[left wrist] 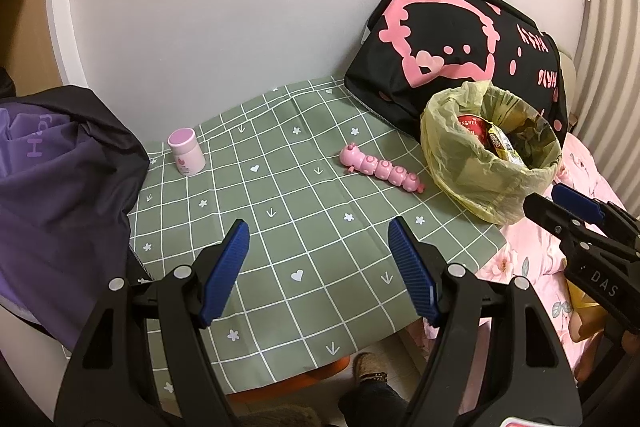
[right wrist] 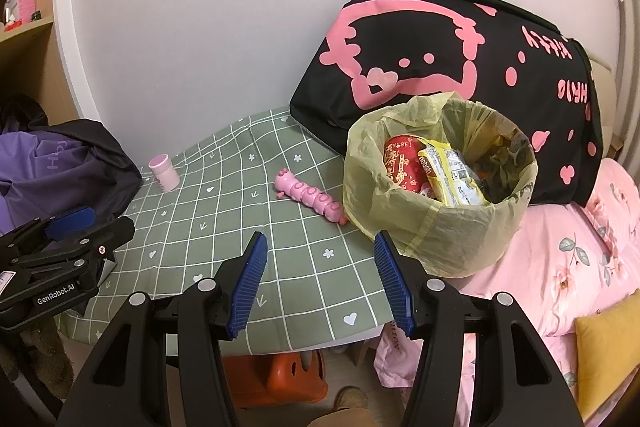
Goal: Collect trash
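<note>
Black plastic grippers, ribbed blue fingers [left wrist: 224, 267], silver screws, "GenRobot.AI" lettering.

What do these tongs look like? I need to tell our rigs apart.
Both the left tongs and the right tongs are matte black plastic frames with silver rivets and ribbed blue pads. White lettering: "GenRobot.AI" on the left, "DAS" on the right. No cables or sleeves show.

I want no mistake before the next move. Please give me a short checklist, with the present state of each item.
1. Left gripper open and holding nothing: ok.
2. Right gripper open and holding nothing: ok.
3. Trash bag mouth open, wrappers inside: ok.
4. Loose trash left on the green cloth: cannot tell; only a pink caterpillar toy and a small pink bottle show.
5. Bag stands steady, half on the cloth, half on the pink bedding: cannot tell.
</note>
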Demonstrator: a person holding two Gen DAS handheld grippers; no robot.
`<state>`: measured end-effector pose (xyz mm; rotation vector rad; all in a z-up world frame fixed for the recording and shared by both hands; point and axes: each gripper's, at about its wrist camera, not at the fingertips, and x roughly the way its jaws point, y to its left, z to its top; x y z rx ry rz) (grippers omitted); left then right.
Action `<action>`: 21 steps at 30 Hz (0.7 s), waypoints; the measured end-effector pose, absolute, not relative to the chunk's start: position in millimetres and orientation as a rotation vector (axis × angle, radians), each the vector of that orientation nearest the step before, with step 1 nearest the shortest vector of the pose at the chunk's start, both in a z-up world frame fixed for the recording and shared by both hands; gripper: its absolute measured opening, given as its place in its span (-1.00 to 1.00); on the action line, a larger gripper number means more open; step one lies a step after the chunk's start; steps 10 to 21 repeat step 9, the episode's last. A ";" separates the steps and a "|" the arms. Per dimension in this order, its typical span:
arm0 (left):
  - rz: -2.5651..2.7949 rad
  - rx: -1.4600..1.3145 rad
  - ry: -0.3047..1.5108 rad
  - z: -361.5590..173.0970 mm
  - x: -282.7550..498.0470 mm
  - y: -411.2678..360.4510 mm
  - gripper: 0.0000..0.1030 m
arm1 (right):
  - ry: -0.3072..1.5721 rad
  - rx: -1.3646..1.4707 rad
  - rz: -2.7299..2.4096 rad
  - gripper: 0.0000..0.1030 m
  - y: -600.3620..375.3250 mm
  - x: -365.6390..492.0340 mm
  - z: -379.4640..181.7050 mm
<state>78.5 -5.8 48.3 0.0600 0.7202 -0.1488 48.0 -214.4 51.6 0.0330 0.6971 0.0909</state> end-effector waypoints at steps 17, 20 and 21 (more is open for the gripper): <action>0.155 -0.082 0.844 -11.1 153.6 78.6 0.33 | 0.783 -0.074 0.305 0.13 -180.0 118.9 25.5; 0.155 -0.082 0.844 -11.1 153.6 78.6 0.33 | 0.783 -0.074 0.305 0.13 -180.0 118.9 25.5; 0.155 -0.082 0.844 -11.1 153.6 78.6 0.33 | 0.783 -0.074 0.305 0.13 -180.0 118.9 25.5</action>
